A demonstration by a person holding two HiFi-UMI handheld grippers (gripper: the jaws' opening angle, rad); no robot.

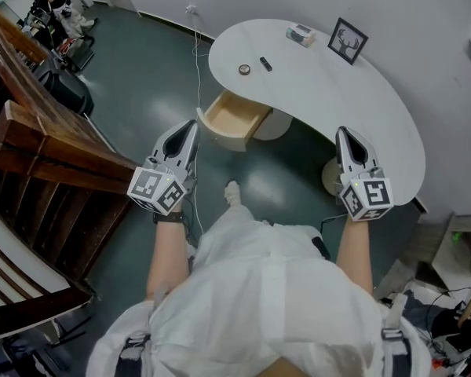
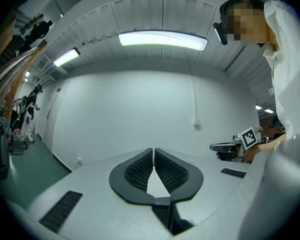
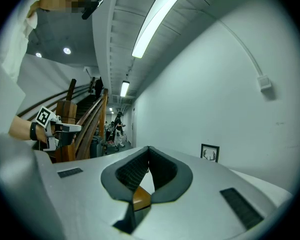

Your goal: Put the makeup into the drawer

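In the head view a small round makeup pot (image 1: 244,69) and a dark makeup stick (image 1: 265,64) lie on the white curved table (image 1: 330,108). Below the table's near edge a wooden drawer (image 1: 234,116) stands pulled open, its inside bare. My left gripper (image 1: 193,124) hovers level just left of the drawer, and its jaws meet at the tips with nothing between them (image 2: 153,150). My right gripper (image 1: 343,132) hangs over the table's near right edge, its jaws likewise shut and holding nothing (image 3: 149,148). Neither gripper touches the makeup.
A small box (image 1: 301,34) and a framed picture (image 1: 348,40) stand at the table's far side. A wooden stair rail (image 1: 55,148) runs along the left. The table's round foot (image 1: 332,181) is below the right gripper. A person's white clothing fills the bottom.
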